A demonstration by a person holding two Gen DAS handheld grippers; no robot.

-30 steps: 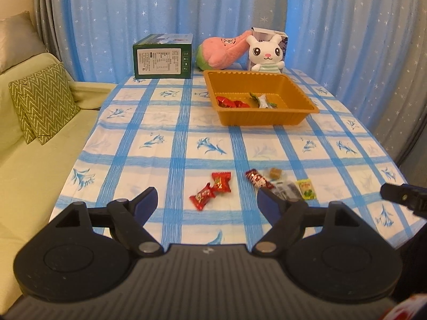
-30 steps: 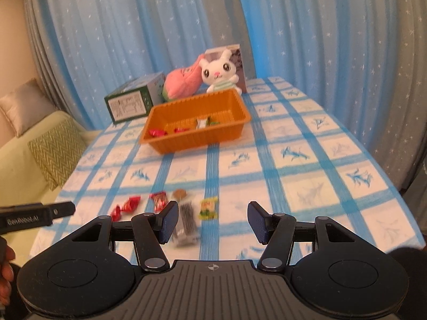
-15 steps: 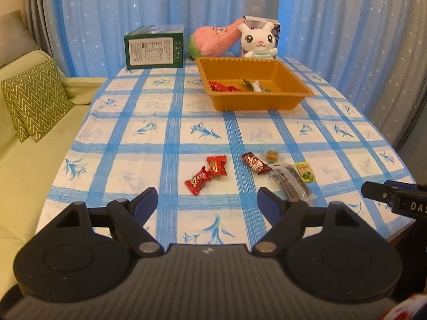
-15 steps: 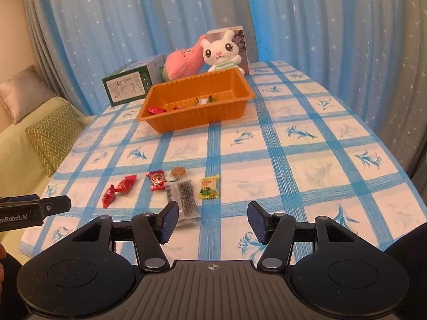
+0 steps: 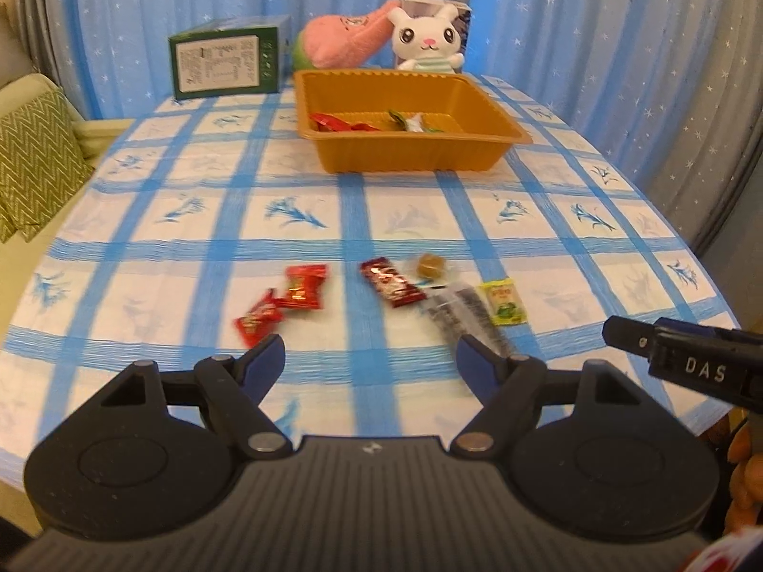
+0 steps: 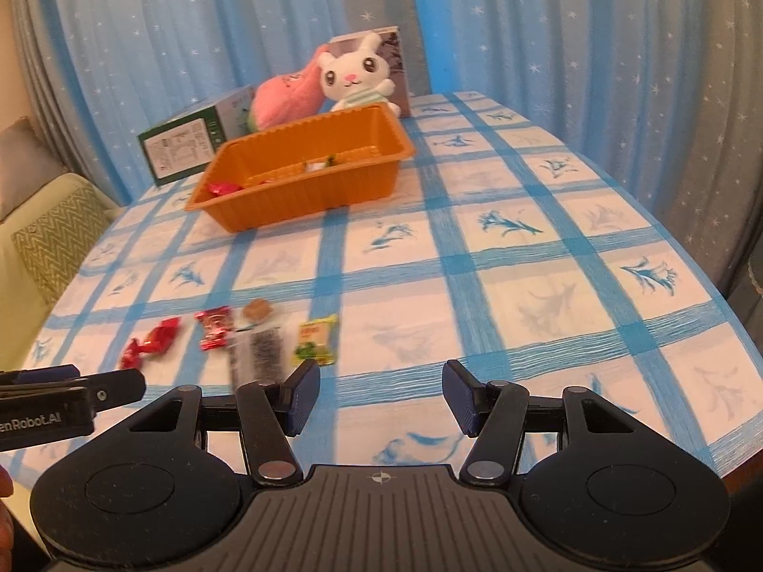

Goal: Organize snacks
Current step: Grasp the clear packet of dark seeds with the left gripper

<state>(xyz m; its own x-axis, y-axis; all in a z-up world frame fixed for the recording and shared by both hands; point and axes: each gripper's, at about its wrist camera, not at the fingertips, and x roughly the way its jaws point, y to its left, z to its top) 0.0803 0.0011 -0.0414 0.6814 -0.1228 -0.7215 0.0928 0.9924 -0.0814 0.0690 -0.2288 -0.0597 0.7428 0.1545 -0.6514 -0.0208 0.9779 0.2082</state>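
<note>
Several wrapped snacks lie in a row near the table's front: two red candies (image 5: pixel 257 319) (image 5: pixel 305 286), a red bar (image 5: pixel 391 283), a brown sweet (image 5: pixel 431 267), a clear dark packet (image 5: pixel 465 317) and a green packet (image 5: pixel 503 304). The orange tray (image 5: pixel 415 143) farther back holds a few snacks. My left gripper (image 5: pixel 371 352) hovers just short of the row; its jaws are closing with nothing between them. My right gripper (image 6: pixel 381 391) is open and empty, with the green packet (image 6: pixel 317 345) and the clear packet (image 6: pixel 262 355) just ahead of its left finger.
A green box (image 5: pixel 229 64), a pink plush (image 5: pixel 343 43) and a white bunny plush (image 5: pixel 429 43) stand behind the tray. A sofa with a zigzag cushion (image 5: pixel 33 162) is at the left. Blue curtains hang behind the table. The checked cloth drops off at the near edge.
Both grippers have come down and forward toward the row of snacks, which now looks larger and nearer. Nothing was picked up.
</note>
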